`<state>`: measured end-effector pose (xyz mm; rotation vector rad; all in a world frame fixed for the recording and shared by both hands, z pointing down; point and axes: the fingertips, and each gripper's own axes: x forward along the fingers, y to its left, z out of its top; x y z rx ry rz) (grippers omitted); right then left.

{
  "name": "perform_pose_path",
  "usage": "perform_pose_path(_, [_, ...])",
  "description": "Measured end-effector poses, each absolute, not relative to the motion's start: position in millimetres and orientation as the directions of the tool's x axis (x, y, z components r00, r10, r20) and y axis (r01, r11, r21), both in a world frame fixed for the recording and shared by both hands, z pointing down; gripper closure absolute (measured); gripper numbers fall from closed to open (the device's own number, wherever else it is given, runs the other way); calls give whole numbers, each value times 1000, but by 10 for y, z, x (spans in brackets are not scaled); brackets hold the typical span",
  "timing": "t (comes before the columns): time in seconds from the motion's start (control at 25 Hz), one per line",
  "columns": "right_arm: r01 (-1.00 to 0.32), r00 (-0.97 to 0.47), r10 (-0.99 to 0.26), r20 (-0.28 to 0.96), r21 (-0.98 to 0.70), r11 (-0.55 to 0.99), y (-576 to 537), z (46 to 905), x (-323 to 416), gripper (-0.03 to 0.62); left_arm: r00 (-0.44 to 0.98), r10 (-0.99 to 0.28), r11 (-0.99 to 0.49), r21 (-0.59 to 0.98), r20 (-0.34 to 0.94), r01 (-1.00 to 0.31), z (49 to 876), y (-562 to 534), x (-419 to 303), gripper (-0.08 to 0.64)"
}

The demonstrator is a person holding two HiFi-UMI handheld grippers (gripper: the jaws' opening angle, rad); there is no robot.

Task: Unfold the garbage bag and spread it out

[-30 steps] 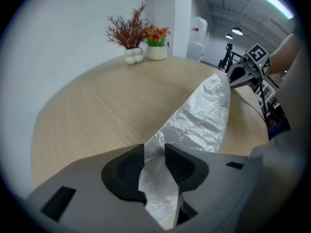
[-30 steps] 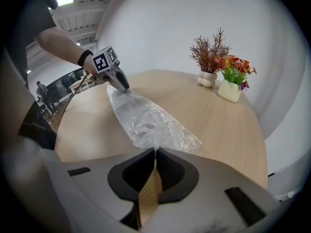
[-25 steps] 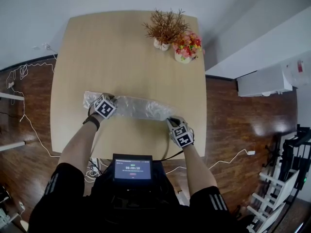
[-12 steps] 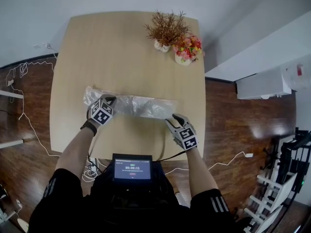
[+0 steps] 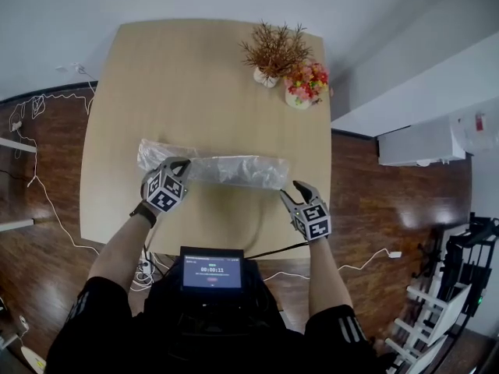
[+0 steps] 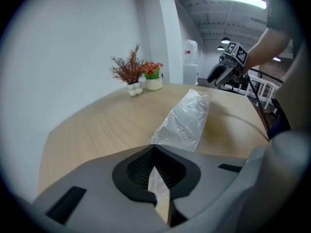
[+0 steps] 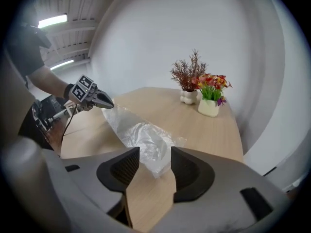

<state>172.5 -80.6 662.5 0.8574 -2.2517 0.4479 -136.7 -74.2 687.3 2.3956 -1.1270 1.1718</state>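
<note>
Clear garbage bag (image 5: 214,167) out at full length, but not yet opened to its width.

We see it lying as a long crumpled strip across the near half of the desk (image 5: 195,76), folded along its length. Our left tool (image 5: 179,164) is pressed together, pinching the film at the strip's left near edge. Our right tool (image 5: 299,186) stands spread, its jaws having just been opening, and the bag's right end sits just ahead of them, untouched. We judge that most of the spreading is left to do.
</note>
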Motion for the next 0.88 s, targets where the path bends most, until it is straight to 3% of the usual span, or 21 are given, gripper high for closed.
perform_pose_path(0.32, [-389, -687, -313, 656, 32, 921, -933, 6184, 519, 365, 395, -589, -732, -259, 705, -630, 6715, -508, -1232, 560])
perform_pose_path(0.56, [-102, -596, -156, 788, 118, 988, -829, 6631, -8, 367, 400, -599, -767, -352, 694, -537, 6681, -302, -1136, 560])
perform_pose_path(0.88, [34, -491, -115, 864, 151, 988, -836, 6956, -140, 391, 397, -601, -786, -424, 694, -449, 6587, -90, -1068, 560])
